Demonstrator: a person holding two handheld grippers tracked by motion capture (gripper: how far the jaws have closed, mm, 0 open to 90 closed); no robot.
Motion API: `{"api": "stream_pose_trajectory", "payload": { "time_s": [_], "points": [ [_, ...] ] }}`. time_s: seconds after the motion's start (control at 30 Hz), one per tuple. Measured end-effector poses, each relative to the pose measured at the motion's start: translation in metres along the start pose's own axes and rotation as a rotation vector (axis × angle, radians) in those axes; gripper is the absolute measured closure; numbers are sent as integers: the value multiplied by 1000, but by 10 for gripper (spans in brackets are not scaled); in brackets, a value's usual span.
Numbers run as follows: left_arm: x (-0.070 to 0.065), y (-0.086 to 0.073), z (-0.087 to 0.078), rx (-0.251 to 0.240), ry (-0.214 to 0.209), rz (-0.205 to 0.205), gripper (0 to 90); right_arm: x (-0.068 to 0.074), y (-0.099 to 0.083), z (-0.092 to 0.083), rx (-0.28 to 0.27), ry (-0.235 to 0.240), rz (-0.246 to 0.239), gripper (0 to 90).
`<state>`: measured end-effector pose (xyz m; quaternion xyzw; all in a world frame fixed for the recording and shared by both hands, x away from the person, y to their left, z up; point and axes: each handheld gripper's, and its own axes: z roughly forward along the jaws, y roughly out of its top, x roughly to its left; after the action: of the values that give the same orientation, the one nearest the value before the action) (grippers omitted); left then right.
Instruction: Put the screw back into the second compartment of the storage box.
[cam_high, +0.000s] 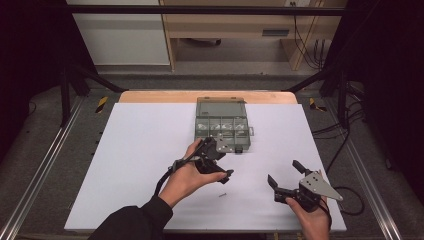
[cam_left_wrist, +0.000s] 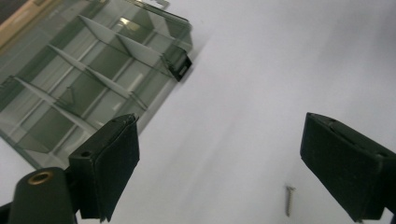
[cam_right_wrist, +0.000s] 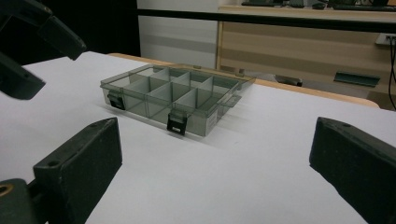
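The white table (cam_high: 140, 150) carries a smoky clear compartment box (cam_high: 221, 125), lid laid back, standing just ahead of the left tool (cam_high: 216, 159). That tool hangs over the box's near edge with its jaws spread wide and nothing between them. The right tool (cam_high: 284, 176), well off to the box's right and nearer the person, is equally agape and empty. A small screw (cam_high: 223, 195) lies just behind the left tool.

One compartment box (cam_high: 221, 125) on the table (cam_high: 135, 165), lid closed with two black latches. One loose screw (cam_high: 223, 195). Two grippers present, one per hand.
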<state>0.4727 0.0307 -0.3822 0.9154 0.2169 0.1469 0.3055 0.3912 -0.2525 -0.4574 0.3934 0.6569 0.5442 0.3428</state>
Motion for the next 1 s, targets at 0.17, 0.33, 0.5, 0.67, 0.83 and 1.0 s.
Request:
{"api": "stream_pose_trajectory", "payload": {
  "time_s": [0.17, 0.33, 0.5, 0.67, 0.83, 1.0],
  "points": [
    [-12, 2, 6, 59, -38, 54, 115, 0, 0, 0, 0, 1, -2, 26],
    [-20, -1, 15, 103, -65, 83, 116, 0, 0, 0, -1, 0, 0, 26],
    [-28, -6, 28, 162, -98, 113, 106, 0, 0, 0, -3, 1, -4, 26],
    [-31, -10, 37, 200, -129, 119, 103, 0, 0, 0, -3, 0, 0, 26],
    [-31, -14, 44, 239, -146, 119, 107, 0, 0, 0, -3, 1, -2, 27],
    [-30, -16, 47, 265, -156, 127, 108, 0, 0, 0, -4, 1, 0, 27]
  ]
}}
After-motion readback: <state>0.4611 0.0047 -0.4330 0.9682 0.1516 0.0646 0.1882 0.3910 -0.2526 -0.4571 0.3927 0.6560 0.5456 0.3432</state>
